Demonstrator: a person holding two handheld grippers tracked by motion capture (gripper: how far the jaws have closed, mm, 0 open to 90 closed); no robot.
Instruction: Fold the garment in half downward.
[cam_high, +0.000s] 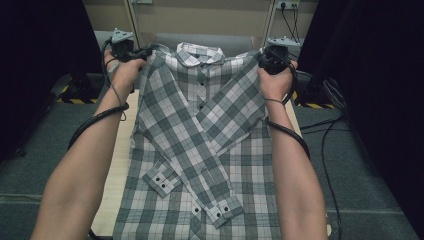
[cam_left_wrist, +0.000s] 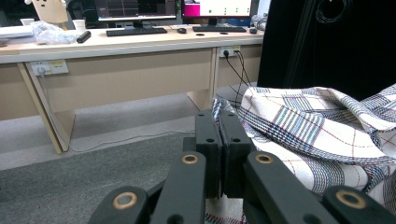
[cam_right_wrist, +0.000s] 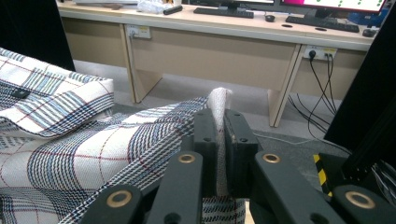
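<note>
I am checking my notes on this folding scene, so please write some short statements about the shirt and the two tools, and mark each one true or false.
1. The left tool is shut on the shirt near a shoulder. True.
2. The right tool hangs open above the cloth. False: it is shut on a pinch of the shirt fabric.
3. Both sleeves are crossed over the front of the shirt. True.
4. The shirt is plain blue. False: it is checked in grey and white.
5. The collar lies at the far end of the table, away from the person. True.
</note>
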